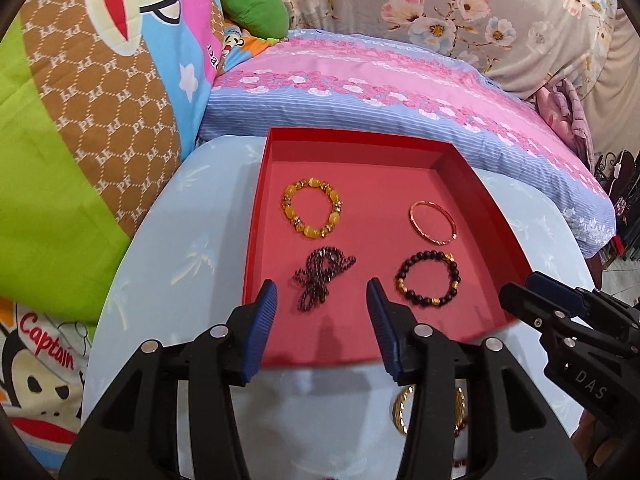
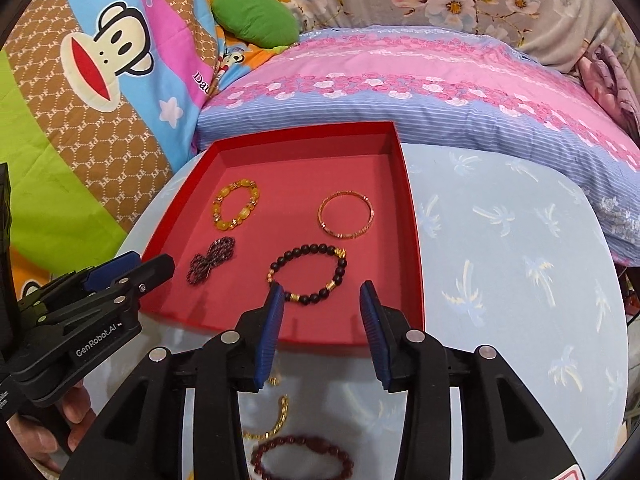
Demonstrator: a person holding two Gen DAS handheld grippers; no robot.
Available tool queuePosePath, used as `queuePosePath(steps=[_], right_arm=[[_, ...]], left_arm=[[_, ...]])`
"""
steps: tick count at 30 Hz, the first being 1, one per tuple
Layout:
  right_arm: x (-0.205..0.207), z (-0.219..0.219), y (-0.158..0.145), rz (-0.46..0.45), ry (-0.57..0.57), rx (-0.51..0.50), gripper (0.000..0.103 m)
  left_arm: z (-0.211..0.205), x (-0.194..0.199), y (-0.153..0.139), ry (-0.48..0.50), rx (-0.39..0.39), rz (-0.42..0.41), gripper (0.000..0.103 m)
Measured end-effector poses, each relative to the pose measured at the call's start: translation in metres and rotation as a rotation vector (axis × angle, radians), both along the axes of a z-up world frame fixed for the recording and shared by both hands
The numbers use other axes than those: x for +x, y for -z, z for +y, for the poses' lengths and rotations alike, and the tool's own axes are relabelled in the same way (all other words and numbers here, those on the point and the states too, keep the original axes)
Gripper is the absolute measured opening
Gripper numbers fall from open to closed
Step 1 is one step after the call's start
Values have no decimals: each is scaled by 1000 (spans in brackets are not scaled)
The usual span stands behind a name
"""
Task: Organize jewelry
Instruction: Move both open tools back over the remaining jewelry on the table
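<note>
A red tray [image 1: 256, 216] [image 2: 414, 216] on a light blue table holds a yellow bead bracelet [image 1: 312, 210] [image 2: 236, 203], a thin gold bangle [image 1: 433, 222] [image 2: 346, 214], a bunched dark bead strand [image 1: 320, 280] [image 2: 211, 261] and a black-and-gold bead bracelet [image 1: 429, 280] [image 2: 310, 274]. My left gripper [image 1: 322, 300] is open and empty over the tray's near edge. My right gripper [image 2: 322, 304] is open and empty just above the black bracelet. A gold chain bracelet [image 1: 402, 408] [image 2: 276, 420] and a dark red bead bracelet [image 2: 302, 458] lie on the table before the tray.
The light blue table [image 2: 520, 280] has palm prints. A pink-and-blue pillow [image 1: 380, 92] lies behind the tray, a monkey-print blanket [image 1: 80, 100] to the left. The right gripper shows at the right of the left wrist view [image 1: 560, 312]; the left gripper at the left of the right wrist view [image 2: 100, 292].
</note>
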State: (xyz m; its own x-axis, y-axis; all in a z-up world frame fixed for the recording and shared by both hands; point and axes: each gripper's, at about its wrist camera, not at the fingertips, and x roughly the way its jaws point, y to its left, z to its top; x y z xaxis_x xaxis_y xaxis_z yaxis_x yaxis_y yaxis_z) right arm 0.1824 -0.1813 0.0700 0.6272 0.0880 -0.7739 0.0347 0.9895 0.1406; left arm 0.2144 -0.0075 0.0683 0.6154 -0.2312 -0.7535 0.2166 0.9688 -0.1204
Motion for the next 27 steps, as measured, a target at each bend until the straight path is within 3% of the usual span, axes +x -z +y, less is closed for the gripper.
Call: queuePosePath(steps=[14, 27], right_arm=[[-69, -8, 12, 39, 22, 19, 39], [-116, -3, 24, 74, 5, 19, 39]], left_arm=[[13, -77, 4, 13, -1, 21, 45], [9, -141, 32, 78, -9, 97, 49]])
